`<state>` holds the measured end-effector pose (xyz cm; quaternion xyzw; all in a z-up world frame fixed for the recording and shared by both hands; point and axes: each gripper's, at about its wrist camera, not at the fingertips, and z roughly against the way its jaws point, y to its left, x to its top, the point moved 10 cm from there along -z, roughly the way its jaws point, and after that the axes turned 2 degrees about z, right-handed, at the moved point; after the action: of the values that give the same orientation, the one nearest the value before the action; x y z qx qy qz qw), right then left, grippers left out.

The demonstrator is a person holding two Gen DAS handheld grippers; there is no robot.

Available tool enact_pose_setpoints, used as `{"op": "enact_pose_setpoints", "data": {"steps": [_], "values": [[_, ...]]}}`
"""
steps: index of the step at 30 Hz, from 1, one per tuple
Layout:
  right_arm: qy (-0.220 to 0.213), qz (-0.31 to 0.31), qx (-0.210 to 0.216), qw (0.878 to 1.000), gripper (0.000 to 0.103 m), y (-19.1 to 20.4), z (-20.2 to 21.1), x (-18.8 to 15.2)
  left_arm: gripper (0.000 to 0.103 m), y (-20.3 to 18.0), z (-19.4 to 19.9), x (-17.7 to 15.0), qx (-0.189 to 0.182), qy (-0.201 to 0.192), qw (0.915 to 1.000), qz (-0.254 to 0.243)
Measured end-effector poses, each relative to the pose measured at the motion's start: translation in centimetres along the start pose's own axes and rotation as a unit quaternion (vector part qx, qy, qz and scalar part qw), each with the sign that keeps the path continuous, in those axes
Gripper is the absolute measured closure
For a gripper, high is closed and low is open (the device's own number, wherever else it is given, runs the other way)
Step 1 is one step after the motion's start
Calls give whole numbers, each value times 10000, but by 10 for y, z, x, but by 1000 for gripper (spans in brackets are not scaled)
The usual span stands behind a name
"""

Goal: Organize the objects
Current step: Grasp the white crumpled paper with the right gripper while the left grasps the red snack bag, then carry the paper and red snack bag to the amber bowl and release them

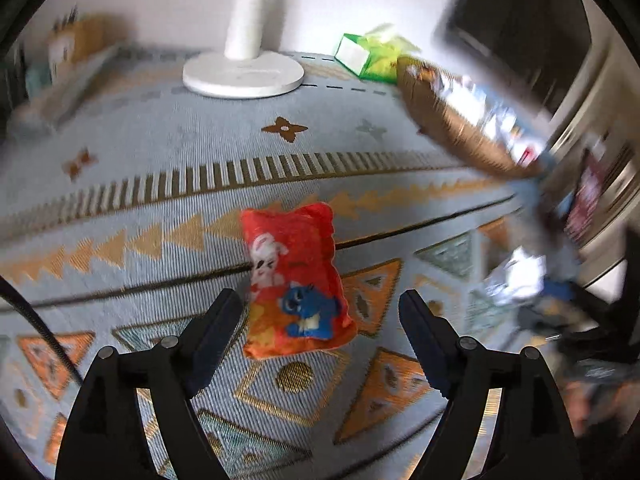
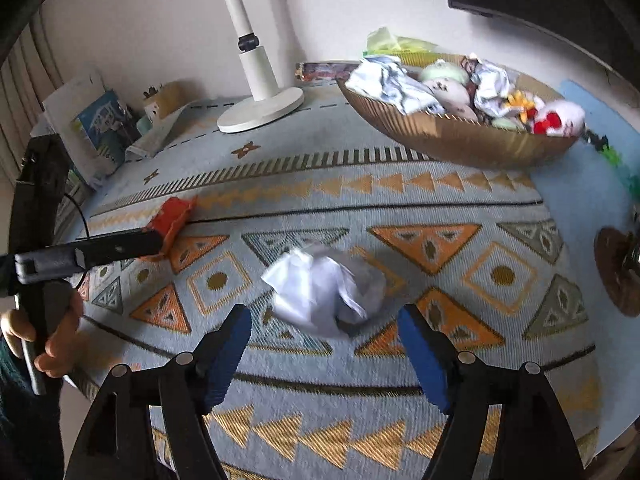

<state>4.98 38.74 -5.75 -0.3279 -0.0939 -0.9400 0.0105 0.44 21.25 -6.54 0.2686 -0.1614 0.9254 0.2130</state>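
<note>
1. While the left gripper point(image 1: 320, 312) hangs over the patterned rug point(image 1: 160, 152), its jaws stand wide apart and grip nothing; the red plush pouch point(image 1: 296, 276) lies flat on the rug between and just beyond the tips
2. Likewise the right gripper point(image 2: 324, 328) is spread wide and empty, with the crumpled white paper point(image 2: 324, 292) on the rug just ahead of its fingers
3. Farther back, the woven basket point(image 2: 460, 140) holds soft toys and crumpled paper, near the white lamp base point(image 2: 262, 110)
4. A hand point(image 2: 52, 344) grips the left tool's handle
</note>
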Motion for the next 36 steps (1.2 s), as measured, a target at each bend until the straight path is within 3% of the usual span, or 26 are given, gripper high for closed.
{"op": "enact_pose_setpoints", "data": {"steps": [2,3,4,5,7,9,12,16,18,23,27,29,33,36], "values": [[50,-64,-4,10000,28,-5,0,-6,24,-1,-6,-1,510,-104,9983,-247],[70,-92,-9,9999,28,-8,0,-9,30,-1,-6,-1,806,-172,9959,-366],[33,-91,13,10000,28,-8,3,-10,45,-4,-5,0,758,-202,9962,-390],[26,-90,23,10000,28,-9,5,-11,46,-4,-4,1,719,-190,9966,-359],[16,-106,71,9999,27,-6,5,-10,61,3,-1,3,887,-230,9954,-279],[-17,-109,112,9999,27,-2,5,-8,64,8,2,4,775,-283,9965,-130],[-28,-152,80,9998,27,2,-1,-5,65,15,4,5,490,-296,9981,231],[-94,-346,136,9993,29,4,-5,0,65,12,4,4,500,-335,9979,244],[-124,-347,197,9991,52,7,-6,1,65,7,4,7,563,-379,9975,171],[-327,-300,219,9988,55,11,3,5,68,-11,14,19,298,-476,9983,135],[-749,-300,34,9967,55,-5,35,28,68,-44,36,58,-34,-824,9965,-104],[-1112,-312,-300,9929,55,-24,60,52,68,-63,46,81,-163,-1023,9942,-288],[-1788,-687,-947,9769,54,-70,104,106,68,-111,53,133,-574,-1320,9879,-572],[-1945,-1153,-1285,9656,54,-113,121,147,68,-145,45,167,-764,-1435,9841,-722]]}}
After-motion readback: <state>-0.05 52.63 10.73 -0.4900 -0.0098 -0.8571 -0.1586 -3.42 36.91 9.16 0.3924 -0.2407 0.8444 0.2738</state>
